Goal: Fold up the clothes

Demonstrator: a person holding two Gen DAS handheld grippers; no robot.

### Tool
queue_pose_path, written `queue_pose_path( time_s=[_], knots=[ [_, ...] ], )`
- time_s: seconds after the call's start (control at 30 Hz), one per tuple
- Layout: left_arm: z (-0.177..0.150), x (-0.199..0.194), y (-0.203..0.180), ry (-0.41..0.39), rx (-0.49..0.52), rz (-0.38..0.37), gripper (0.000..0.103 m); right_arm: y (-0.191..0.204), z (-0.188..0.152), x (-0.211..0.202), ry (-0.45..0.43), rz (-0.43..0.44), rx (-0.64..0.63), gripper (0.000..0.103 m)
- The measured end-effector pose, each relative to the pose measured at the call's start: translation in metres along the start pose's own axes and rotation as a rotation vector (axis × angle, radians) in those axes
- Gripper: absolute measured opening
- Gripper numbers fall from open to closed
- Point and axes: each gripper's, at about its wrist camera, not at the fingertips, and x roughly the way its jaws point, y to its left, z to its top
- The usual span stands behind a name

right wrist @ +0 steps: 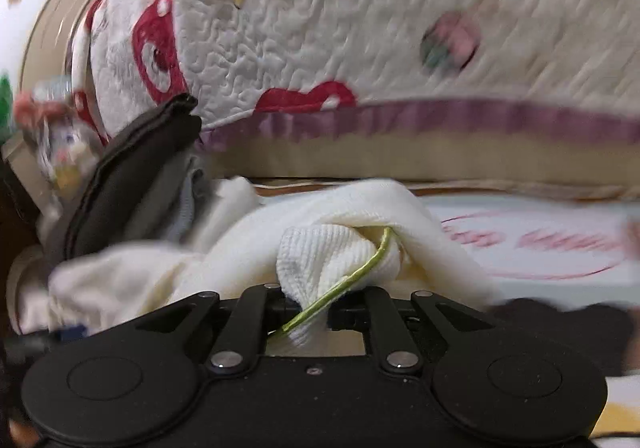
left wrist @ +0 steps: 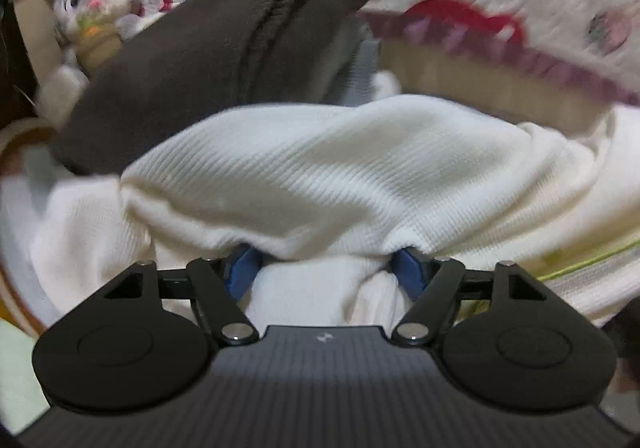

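Note:
A white ribbed garment (left wrist: 320,175) is bunched in front of both grippers. In the left wrist view it drapes over my left gripper (left wrist: 326,268). The blue fingers (left wrist: 244,272) stand wide apart and their tips are hidden under the cloth. In the right wrist view my right gripper (right wrist: 316,308) is shut on a fold of the same white garment (right wrist: 320,248), which has a thin green trim (right wrist: 352,276). Its fingertips are buried in the fabric. A dark brown garment (left wrist: 200,67) lies behind the white one at the left and shows again as the brown garment (right wrist: 132,175).
A white quilt with red patches and a purple hem (right wrist: 400,27) hangs over a beige bed edge (right wrist: 400,163) behind the clothes. A grey plush rabbit (left wrist: 92,7) sits at the far left. A grey-blue cloth (left wrist: 360,63) pokes out beside the brown garment. Both views are motion-blurred.

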Motion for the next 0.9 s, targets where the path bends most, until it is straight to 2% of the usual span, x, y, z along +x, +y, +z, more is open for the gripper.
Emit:
queue_pose_path(
  time_s=[0.07,0.13,0.17,0.23,0.3,0.4,0.53,0.6,0.67,0.73,0.77,0.8,0.83,0.9],
  knots=[
    [0.006,-0.013,0.009,0.074,-0.081,-0.116,0.057,0.011,-0.014,-0.032,-0.036,-0.079,-0.042,0.011],
    [0.006,-0.037,0.015,0.041,-0.108,-0.229,0.056,0.014,-0.028,-0.051,-0.061,-0.139,0.039,0.012],
    [0.002,-0.047,0.017,0.026,-0.086,-0.237,0.056,0.018,-0.035,-0.058,-0.06,-0.154,0.067,0.012],
    [-0.011,-0.064,0.018,0.004,0.023,-0.199,0.056,0.032,-0.041,-0.07,-0.067,-0.165,0.044,0.011],
    [-0.023,-0.074,0.02,-0.014,0.071,-0.202,0.055,0.045,-0.038,-0.091,-0.102,-0.158,0.044,0.011],
    [-0.026,-0.082,0.035,-0.01,0.014,-0.303,0.055,0.061,-0.024,-0.126,-0.145,-0.189,-0.001,0.011],
    [-0.021,-0.098,0.043,-0.066,-0.03,-0.431,0.057,0.072,0.0,-0.167,-0.251,-0.321,-0.093,0.011],
    [-0.02,-0.097,0.042,-0.054,-0.039,-0.455,0.059,0.063,0.011,-0.168,-0.202,-0.374,-0.15,0.012],
    [-0.02,-0.089,0.037,-0.008,-0.043,-0.471,0.064,0.048,0.009,-0.152,-0.047,-0.402,-0.18,0.015],
    [-0.023,-0.079,0.028,0.052,-0.033,-0.48,0.065,0.031,-0.016,-0.14,0.131,-0.42,-0.077,0.021],
    [-0.025,-0.075,0.022,0.076,-0.016,-0.481,0.065,0.022,-0.03,-0.134,0.22,-0.427,-0.011,0.028],
    [-0.028,-0.073,0.014,0.092,0.012,-0.479,0.065,0.015,-0.048,-0.132,0.306,-0.381,0.053,0.028],
    [-0.03,-0.072,0.006,0.107,0.039,-0.475,0.065,0.011,-0.063,-0.134,0.344,-0.334,0.104,0.024],
    [-0.031,-0.07,0.005,0.118,0.042,-0.467,0.067,0.004,-0.089,-0.14,0.367,-0.273,0.194,0.033]
  ],
)
